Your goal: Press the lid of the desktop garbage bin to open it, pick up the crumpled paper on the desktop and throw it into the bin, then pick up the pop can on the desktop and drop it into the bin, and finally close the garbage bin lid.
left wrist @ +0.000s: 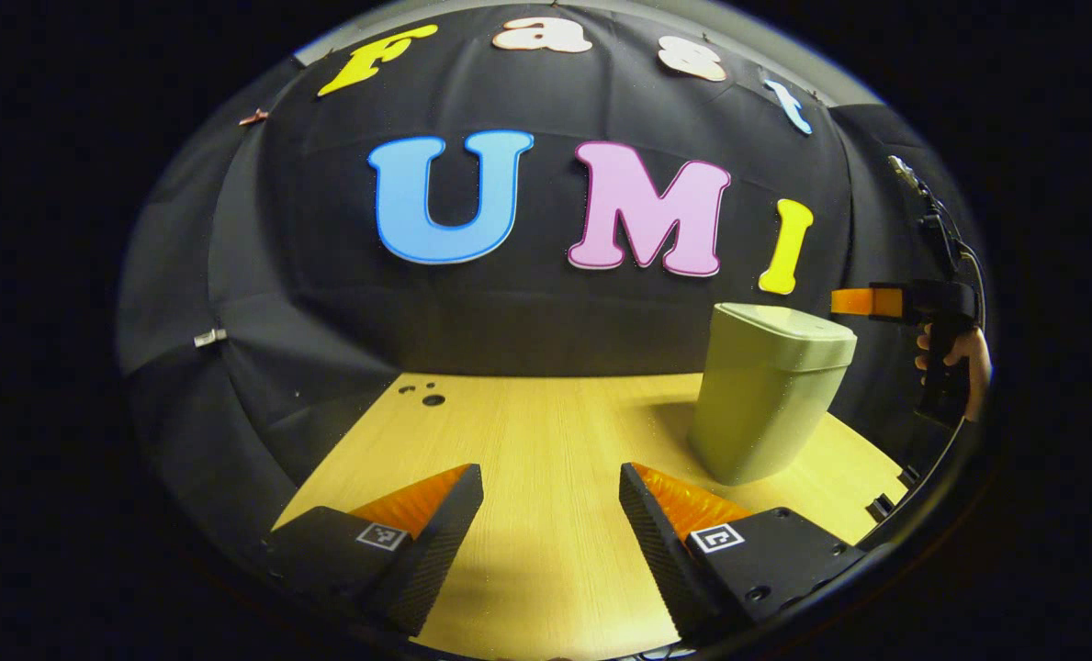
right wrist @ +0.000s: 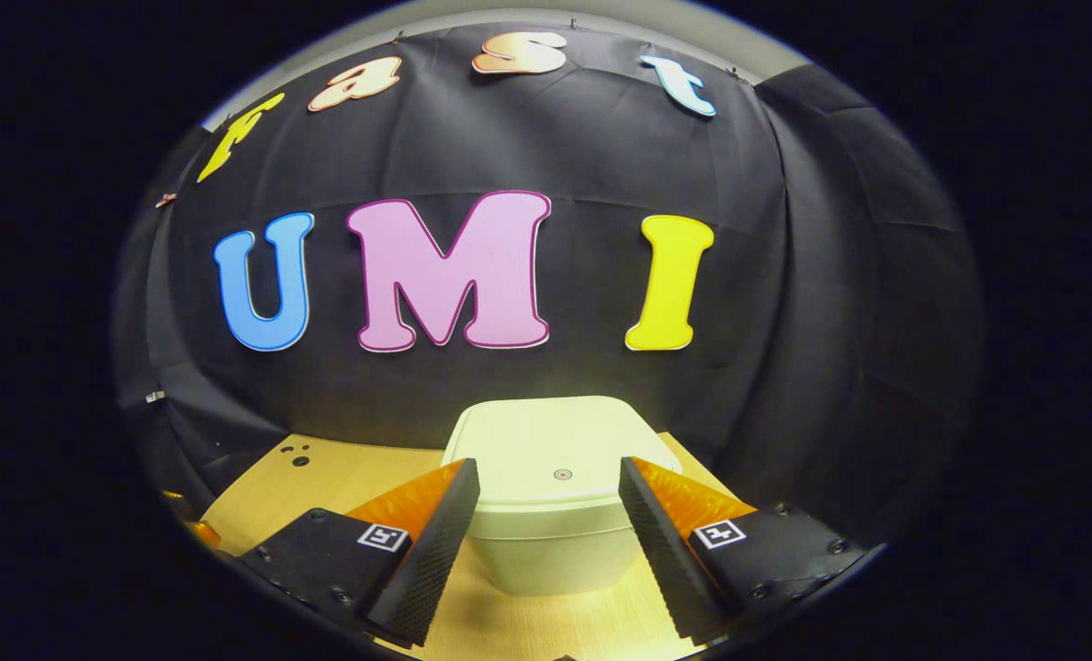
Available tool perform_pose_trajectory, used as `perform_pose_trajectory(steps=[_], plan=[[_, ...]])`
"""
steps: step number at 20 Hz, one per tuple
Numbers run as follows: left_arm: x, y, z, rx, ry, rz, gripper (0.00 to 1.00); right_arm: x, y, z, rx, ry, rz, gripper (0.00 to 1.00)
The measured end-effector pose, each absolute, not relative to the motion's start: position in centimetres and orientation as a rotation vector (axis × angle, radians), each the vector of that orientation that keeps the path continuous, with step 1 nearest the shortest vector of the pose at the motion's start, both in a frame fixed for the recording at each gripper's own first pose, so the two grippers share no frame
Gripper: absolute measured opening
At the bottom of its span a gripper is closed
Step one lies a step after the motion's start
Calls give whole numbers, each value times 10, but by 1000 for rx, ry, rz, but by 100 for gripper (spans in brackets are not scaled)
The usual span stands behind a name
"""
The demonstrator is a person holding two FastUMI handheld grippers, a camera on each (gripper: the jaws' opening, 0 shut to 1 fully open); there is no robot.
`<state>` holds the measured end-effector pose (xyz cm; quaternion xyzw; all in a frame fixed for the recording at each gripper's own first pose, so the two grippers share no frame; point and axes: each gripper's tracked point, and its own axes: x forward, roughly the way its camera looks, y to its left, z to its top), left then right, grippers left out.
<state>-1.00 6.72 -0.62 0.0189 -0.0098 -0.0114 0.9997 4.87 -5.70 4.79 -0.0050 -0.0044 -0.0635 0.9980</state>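
Note:
A pale green garbage bin [left wrist: 766,395] stands on the wooden desktop [left wrist: 527,431] at the right, its lid [left wrist: 789,323] down. My left gripper [left wrist: 550,482] hovers open over bare wood, left of the bin. In the left gripper view the right gripper [left wrist: 862,302] hangs just right of the lid's edge, held by a hand [left wrist: 963,353]. In the right gripper view the bin [right wrist: 555,514] sits straight ahead, its flat lid [right wrist: 559,445] with a small round mark showing between the fingers. My right gripper [right wrist: 550,477] is open, above the lid.
Small dark holes [left wrist: 428,397] mark the desktop's far left corner. The black cloth wall [left wrist: 527,312] rises directly behind the desk and bin. A cable [left wrist: 945,229] runs down the right side. Something orange [right wrist: 198,531] peeks in at the lower left of the right gripper view.

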Motion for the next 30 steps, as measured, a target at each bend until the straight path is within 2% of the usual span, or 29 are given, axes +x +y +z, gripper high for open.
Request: perform_pose_trajectory(steps=[7, 11, 18, 21, 30], plan=[[-19, 23, 35, 54, -126, -5, 95, 12, -11, 16, 7, 29, 12, 96], [-25, 0, 37, -15, -85, 1, 95, -6, -2, -6, 14, 69, 66, 97], [-32, -20, 26, 5, -78, -15, 94, -32, -1, -54, 60, 184, 73, 99], [-32, -19, 6, -15, -2, -26, 95, -36, -2, -58, 62, 192, 64, 99], [-28, -6, -15, -25, 32, -65, 96, -61, 4, -76, 61, 225, 14, 99]])
